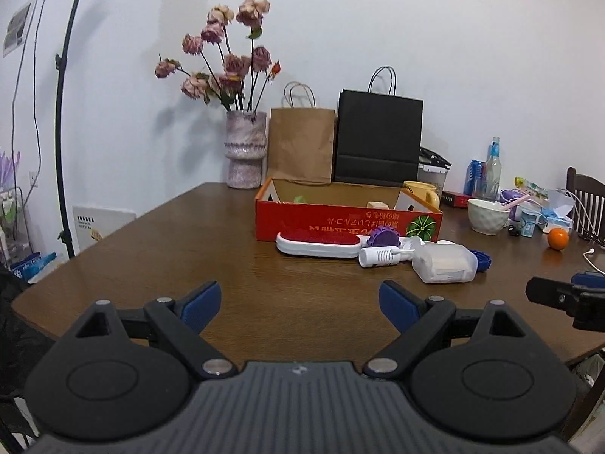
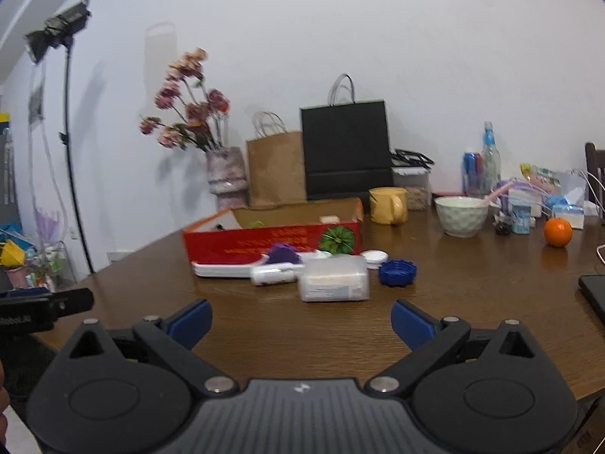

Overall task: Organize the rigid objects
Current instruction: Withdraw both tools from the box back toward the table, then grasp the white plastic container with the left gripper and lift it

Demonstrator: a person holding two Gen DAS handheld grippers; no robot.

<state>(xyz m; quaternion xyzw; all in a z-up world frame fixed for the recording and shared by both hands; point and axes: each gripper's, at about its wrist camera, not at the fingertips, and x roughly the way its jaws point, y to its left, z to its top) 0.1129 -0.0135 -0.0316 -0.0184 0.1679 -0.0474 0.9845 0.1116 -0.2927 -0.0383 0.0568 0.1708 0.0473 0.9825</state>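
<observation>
A brown table (image 1: 151, 249) holds toys just beside a red box (image 1: 348, 219). Both the left tongs (image 1: 300, 302) and right tongs (image 2: 300, 319) are wide and empty. I think grabbing the clear tub (image 2: 334, 278) comes next.

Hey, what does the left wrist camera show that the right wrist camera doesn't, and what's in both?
Only the left wrist view shows a chair back at the far right and the right hand-held gripper from the side. Only the right wrist view shows a dark flat device at the table's right edge and a white lid. Both show the red box, lint brush, clear plastic box, blue cap, orange and vase.
</observation>
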